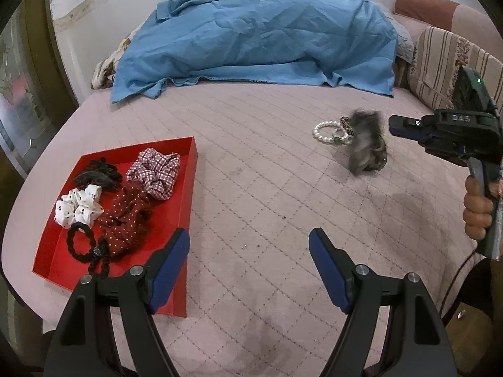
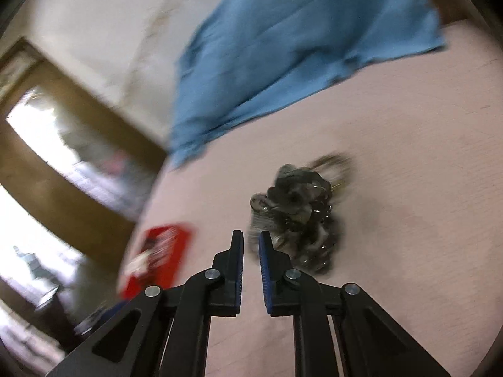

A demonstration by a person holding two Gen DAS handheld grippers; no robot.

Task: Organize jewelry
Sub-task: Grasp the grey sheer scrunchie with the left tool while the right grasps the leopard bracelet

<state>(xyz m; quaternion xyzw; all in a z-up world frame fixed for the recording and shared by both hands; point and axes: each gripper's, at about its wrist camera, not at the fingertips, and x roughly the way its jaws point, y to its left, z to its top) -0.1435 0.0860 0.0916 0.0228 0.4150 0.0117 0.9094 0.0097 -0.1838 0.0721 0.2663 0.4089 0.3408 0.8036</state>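
A red tray [image 1: 53, 264] lies at the left on the pink quilted cover and holds a checked scrunchie [image 1: 155, 169], a red dotted one [image 1: 125, 216], a white one [image 1: 78, 209] and black hair ties [image 1: 83, 242]. My left gripper [image 1: 250, 238] hangs open and empty just right of the tray. To the right lie a pearl bracelet [image 1: 327, 133], a leopard hair tie [image 1: 345, 124] and a blurred grey scrunchie [image 1: 367, 146]. My right gripper [image 1: 393, 125] is just right of that scrunchie. In its own view the right gripper [image 2: 251, 238] is almost closed with nothing between the pads. The grey scrunchie [image 2: 298, 213] sits just past its tips.
A blue cloth [image 1: 257, 37] covers a heap at the back of the bed. Striped cushions [image 1: 446, 59] stand at the right. A person's hand [image 1: 478, 210] grips the right tool's handle. The bed's edge runs along the left, with a window frame [image 2: 78, 163] beyond it.
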